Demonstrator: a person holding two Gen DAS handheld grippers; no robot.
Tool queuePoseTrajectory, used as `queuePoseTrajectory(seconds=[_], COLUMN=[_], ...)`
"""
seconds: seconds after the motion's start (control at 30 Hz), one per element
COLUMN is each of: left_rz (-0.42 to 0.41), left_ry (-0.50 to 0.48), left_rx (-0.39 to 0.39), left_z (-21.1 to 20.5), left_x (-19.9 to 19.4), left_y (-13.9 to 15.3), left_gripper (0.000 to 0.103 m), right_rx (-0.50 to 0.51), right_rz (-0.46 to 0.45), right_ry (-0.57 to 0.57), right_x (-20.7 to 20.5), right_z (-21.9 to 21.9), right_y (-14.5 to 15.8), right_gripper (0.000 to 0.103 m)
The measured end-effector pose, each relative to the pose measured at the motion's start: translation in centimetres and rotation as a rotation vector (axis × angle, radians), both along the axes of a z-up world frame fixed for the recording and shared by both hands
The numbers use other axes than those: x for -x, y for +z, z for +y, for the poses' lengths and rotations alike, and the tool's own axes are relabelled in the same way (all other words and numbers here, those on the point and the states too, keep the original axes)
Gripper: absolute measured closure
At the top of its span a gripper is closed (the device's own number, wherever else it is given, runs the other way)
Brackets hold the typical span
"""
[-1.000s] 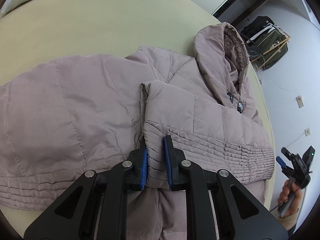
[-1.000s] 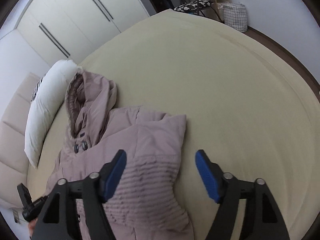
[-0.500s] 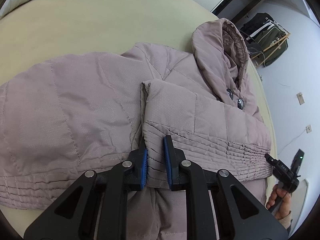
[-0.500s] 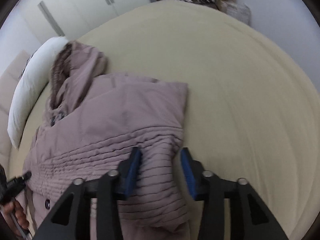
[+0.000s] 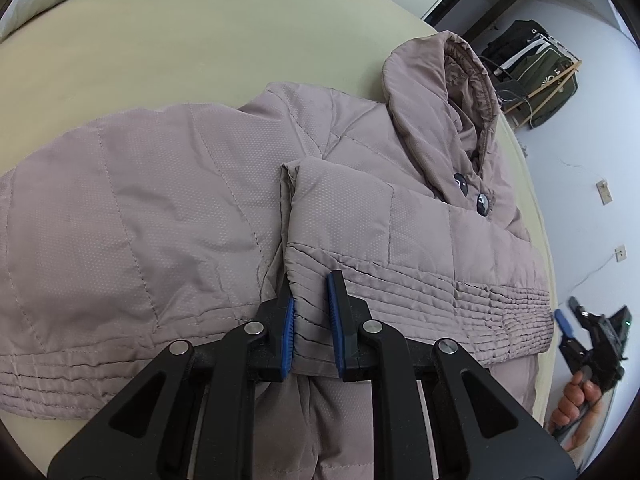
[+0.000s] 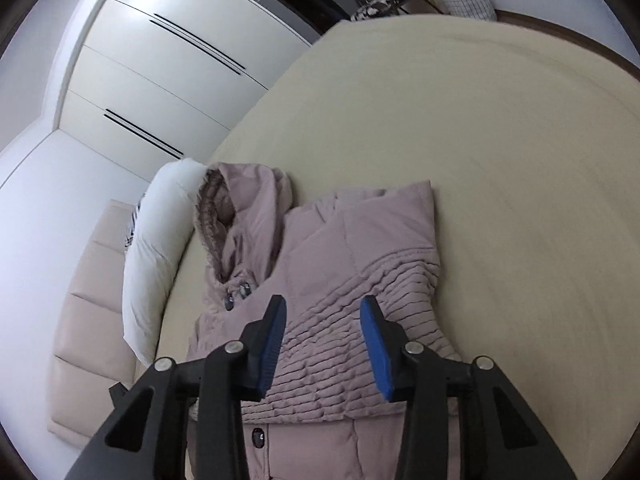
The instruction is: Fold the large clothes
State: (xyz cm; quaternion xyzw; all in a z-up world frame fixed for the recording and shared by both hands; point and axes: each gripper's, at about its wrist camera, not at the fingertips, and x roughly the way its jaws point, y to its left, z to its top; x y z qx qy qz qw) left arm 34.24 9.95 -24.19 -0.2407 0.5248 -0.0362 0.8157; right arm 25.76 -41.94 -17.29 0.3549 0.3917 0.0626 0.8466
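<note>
A mauve quilted hooded jacket [image 5: 168, 208] lies on the beige bed [image 5: 160, 40], one sleeve folded across its front. My left gripper [image 5: 311, 312] is shut on the ribbed sleeve cuff [image 5: 400, 292] at its near end. The jacket also shows in the right wrist view [image 6: 360, 248], hood [image 6: 240, 204] toward the pillow. My right gripper [image 6: 323, 344] is open and empty, held above the ribbed cuff [image 6: 344, 352] and apart from it. The right gripper also shows in the left wrist view [image 5: 592, 332] off the bed's right edge, in a hand.
A white pillow [image 6: 160, 248] lies at the head of the bed beside a padded headboard [image 6: 80, 320]. White wardrobes [image 6: 160, 60] stand behind. A rack with dark bags [image 5: 536, 72] stands past the bed. Bare sheet [image 6: 500, 160] stretches right of the jacket.
My right gripper, closed around the cuff's end half a second ago, has opened wider and pulled back above it. My left gripper keeps its hold on the cuff.
</note>
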Motion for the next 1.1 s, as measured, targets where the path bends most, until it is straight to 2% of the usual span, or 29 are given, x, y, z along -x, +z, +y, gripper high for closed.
queuePoseTrajectory(seconds=[0.03, 0.07, 0.1, 0.2, 0.3, 0.37, 0.4, 0.43, 0.47, 0.5, 0.57, 0.63, 0.7, 0.8, 0.87, 0.9, 0.93, 0.97, 1.0, 1.1], left_rz=[-0.002, -0.006, -0.011, -0.033, -0.043, -0.051, -0.053, -0.052, -0.051, -0.051, -0.053, -0.056, -0.061, -0.069, -0.106, -0.13, -0.148, -0.159, -0.171, -0.178], left_ry=[-0.003, -0.009, -0.013, -0.038, -0.035, -0.038, -0.042, -0.042, -0.039, -0.035, -0.035, -0.045, -0.043, -0.013, 0.039, 0.06, 0.085, 0.106, 0.135, 0.219], left_rx=[-0.002, -0.001, -0.001, -0.03, -0.029, -0.014, -0.011, -0.006, -0.001, 0.0, -0.007, -0.006, 0.015, 0.044, 0.049, 0.052, 0.061, 0.068, 0.077, 0.093], left_z=[-0.1, -0.2, -0.3, -0.8, -0.8, -0.6, -0.6, -0.5, -0.5, -0.5, -0.7, -0.8, -0.4, 1.0, 3.1, 4.3, 5.6, 6.5, 8.3, 12.5], left_x=[-0.1, -0.3, -0.5, -1.4, -1.8, -1.7, -1.8, -1.8, -1.8, -1.8, -1.8, -1.8, -1.6, -0.4, 1.7, 3.0, 4.4, 5.6, 7.7, 12.7], left_y=[0.0, -0.1, -0.1, -0.5, -0.8, -0.6, -0.7, -0.8, -0.9, -0.9, -0.9, -0.9, -0.7, 0.1, 1.6, 2.4, 3.0, 3.5, 4.0, 4.7], left_gripper=[0.089, 0.089, 0.089, 0.086, 0.086, 0.086, 0.086, 0.086, 0.086, 0.086, 0.086, 0.083, 0.082, 0.076, 0.073, 0.068, 0.054, 0.048, 0.048, 0.048], right_rx=[0.01, 0.043, 0.086, 0.041, 0.078, 0.1, 0.095, 0.113, 0.154, 0.193, 0.201, 0.197, 0.206, 0.215, 0.212, 0.227, 0.253, 0.277, 0.291, 0.309], right_rz=[0.052, 0.088, 0.114, 0.08, 0.091, 0.086, 0.046, -0.004, -0.04, -0.048, 0.014, 0.088, 0.068, 0.064, 0.024, -0.012, -0.047, -0.075, -0.093, -0.105], right_ry=[-0.022, -0.045, -0.061, -0.082, -0.076, -0.081, -0.078, -0.081, -0.087, -0.075, -0.059, -0.07, -0.055, -0.054, -0.081, -0.088, -0.092, -0.088, -0.075, 0.003], right_x=[-0.7, -1.2, -1.4, -0.8, -0.7, -0.6, -0.4, -0.2, -0.3, -0.6, -2.0, -3.0, -3.0, -2.3, -0.6, 0.3, 1.2, 2.0, 2.9, 5.2], right_z=[-0.2, -0.3, -0.5, -1.3, -0.9, 0.1, 0.7, 1.0, 1.8, 2.4, 2.7, 1.8, 1.2, 1.5, 1.7, 2.1, 2.8, 3.6, 4.5, 7.9], right_y=[-1.5, -2.8, -3.7, -4.9, -4.3, -2.5, -1.3, 0.0, 0.9, 1.4, 0.2, -2.5, -3.9, -2.7, -0.6, 0.7, 1.9, 3.0, 3.7, 4.8], right_gripper=[0.076, 0.086, 0.103, 0.103, 0.103, 0.083, 0.052, 0.027, 0.023, 0.023, 0.027, 0.048, 0.048, 0.048, 0.045, 0.039, 0.031, 0.028, 0.022, 0.022])
